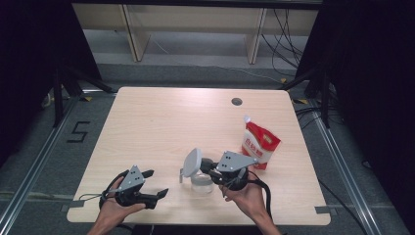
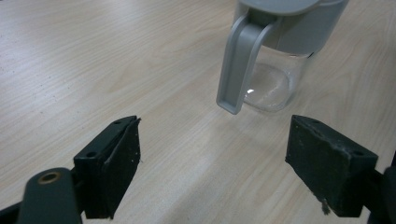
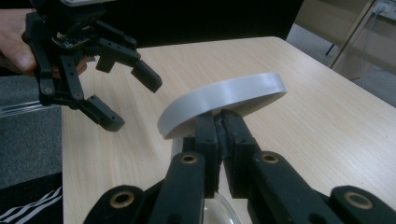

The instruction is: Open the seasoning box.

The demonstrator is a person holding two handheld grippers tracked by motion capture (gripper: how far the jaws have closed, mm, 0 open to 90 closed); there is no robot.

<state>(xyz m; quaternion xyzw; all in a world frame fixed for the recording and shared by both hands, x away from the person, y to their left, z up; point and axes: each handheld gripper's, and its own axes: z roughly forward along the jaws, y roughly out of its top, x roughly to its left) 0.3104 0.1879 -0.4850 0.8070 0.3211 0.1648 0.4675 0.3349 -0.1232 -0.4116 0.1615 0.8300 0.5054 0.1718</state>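
I held the right gripper [image 1: 208,169] clamped on the lid [image 1: 192,162] of the jar [image 1: 201,183], lid raised and tilted, at lower centre of the high view. The left gripper [image 1: 155,183], lower left, stood wide open with nothing between its jaws, apart from the jar handle [image 2: 238,60]. A bag [image 1: 261,142] stood right of the jar

Even overhead light is washing the pale table [image 1: 161,122] while black surrounds are darkening 9 and 3 o'clock, a small glare is glinting on the glass jar [image 2: 271,88], and nearby jaws are blurring softly.
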